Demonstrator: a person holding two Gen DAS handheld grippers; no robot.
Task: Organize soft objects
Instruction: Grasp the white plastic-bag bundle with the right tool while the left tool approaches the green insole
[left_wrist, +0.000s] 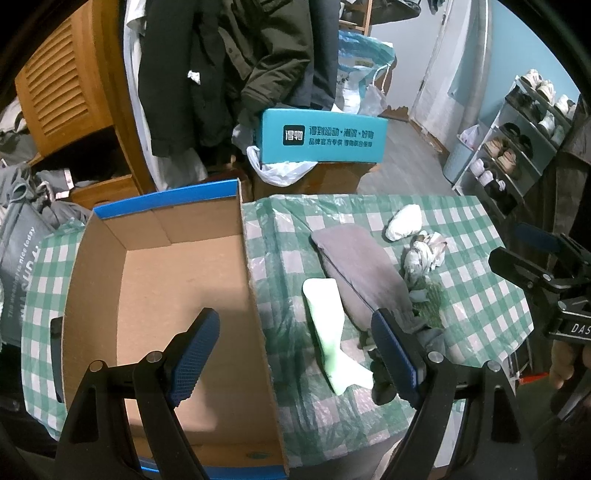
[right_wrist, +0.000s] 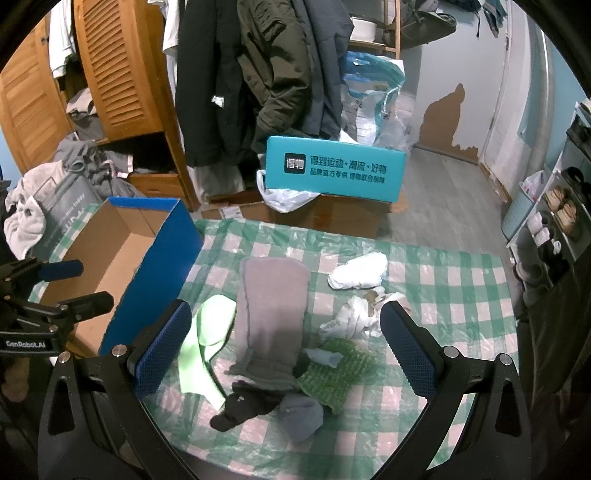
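Note:
An open cardboard box with blue outside (left_wrist: 166, 280) (right_wrist: 122, 251) stands on the left of the checked table and holds nothing. Beside it lie a pale green sock (left_wrist: 328, 328) (right_wrist: 207, 339), a long grey cloth (left_wrist: 362, 273) (right_wrist: 269, 314), a green knitted piece (right_wrist: 336, 369), a black sock (right_wrist: 243, 406), a grey sock (right_wrist: 303, 413), a white bundle (left_wrist: 404, 221) (right_wrist: 358, 271) and a white patterned bundle (left_wrist: 423, 254) (right_wrist: 354, 314). My left gripper (left_wrist: 295, 354) is open, straddling the box's right wall. My right gripper (right_wrist: 284, 347) is open above the pile, touching nothing.
The green-and-white checked tablecloth (left_wrist: 480, 295) (right_wrist: 461, 314) is covered in clear plastic. Behind the table stand a teal box (left_wrist: 321, 136) (right_wrist: 332, 170) on cartons, hanging coats (right_wrist: 258, 74) and a wooden wardrobe (right_wrist: 122, 74). A shoe rack (left_wrist: 517, 140) stands at the right.

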